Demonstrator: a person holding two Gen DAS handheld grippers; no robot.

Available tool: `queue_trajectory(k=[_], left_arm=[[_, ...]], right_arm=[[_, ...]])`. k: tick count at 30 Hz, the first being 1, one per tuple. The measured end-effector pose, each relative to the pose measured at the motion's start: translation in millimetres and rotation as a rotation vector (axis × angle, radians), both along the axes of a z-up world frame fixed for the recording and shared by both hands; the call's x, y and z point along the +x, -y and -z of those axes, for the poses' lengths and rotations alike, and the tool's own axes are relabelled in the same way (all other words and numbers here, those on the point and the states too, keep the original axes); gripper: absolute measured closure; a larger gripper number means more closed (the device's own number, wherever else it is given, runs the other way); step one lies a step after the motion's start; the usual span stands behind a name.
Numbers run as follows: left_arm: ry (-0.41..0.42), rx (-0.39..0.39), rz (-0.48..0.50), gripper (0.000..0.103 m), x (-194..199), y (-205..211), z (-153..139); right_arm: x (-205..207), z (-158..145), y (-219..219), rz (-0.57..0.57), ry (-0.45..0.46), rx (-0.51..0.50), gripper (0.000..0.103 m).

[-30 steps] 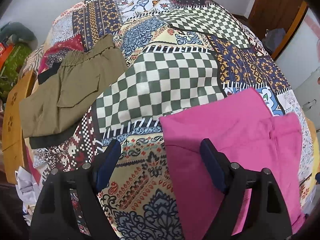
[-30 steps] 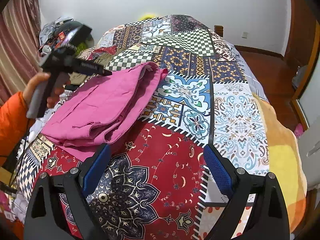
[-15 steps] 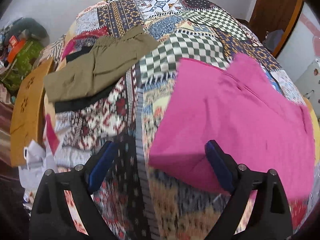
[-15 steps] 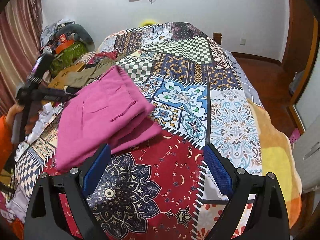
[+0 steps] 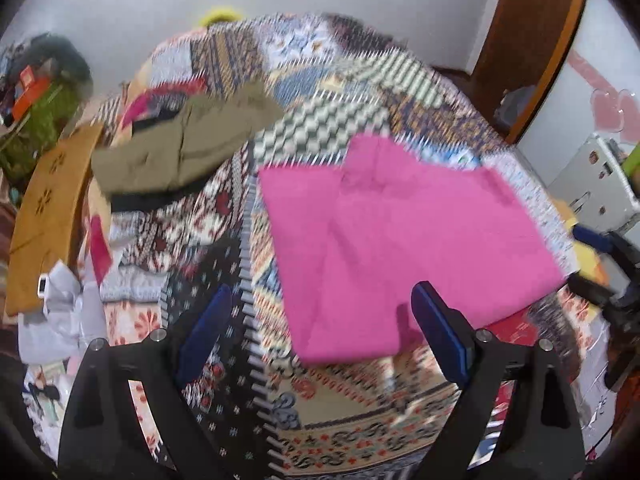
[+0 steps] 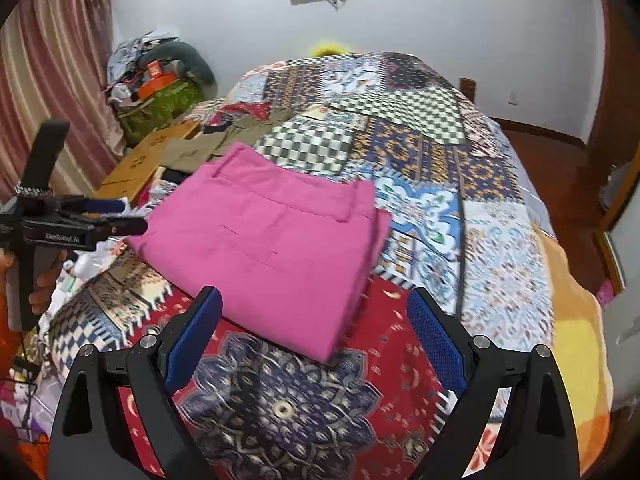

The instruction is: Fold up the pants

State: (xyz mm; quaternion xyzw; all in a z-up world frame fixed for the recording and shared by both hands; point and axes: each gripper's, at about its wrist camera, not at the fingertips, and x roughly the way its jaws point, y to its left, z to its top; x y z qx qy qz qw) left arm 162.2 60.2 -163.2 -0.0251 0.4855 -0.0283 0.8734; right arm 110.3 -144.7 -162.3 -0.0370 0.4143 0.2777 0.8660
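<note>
Both tongs are hanging released, gripping nothing: the left gripper (image 5: 320,320) has pulled back off the pants (image 6: 264,240) it was reaching over a second ago, while the right gripper (image 6: 314,320) is hovering just short of them. Folded pink, the pants are lying near the bed's (image 6: 500,240) left edge.

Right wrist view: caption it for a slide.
Folded pink pants lie on the patchwork bedspread beyond the open right tool.
</note>
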Motion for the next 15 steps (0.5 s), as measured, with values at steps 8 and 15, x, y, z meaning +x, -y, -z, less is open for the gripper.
queue_trajectory(k=[8,15], left_arm=[[0.075,-0.008,0.052,0.022,36,22,-17],[0.045,0.002,0.135,0.064,58,48,0]], right_arm=[[23,-5,-29,-0.075,0.013,0.053,0.020],[46,6,-53,-0.129,-0.003,0.016,0.055]])
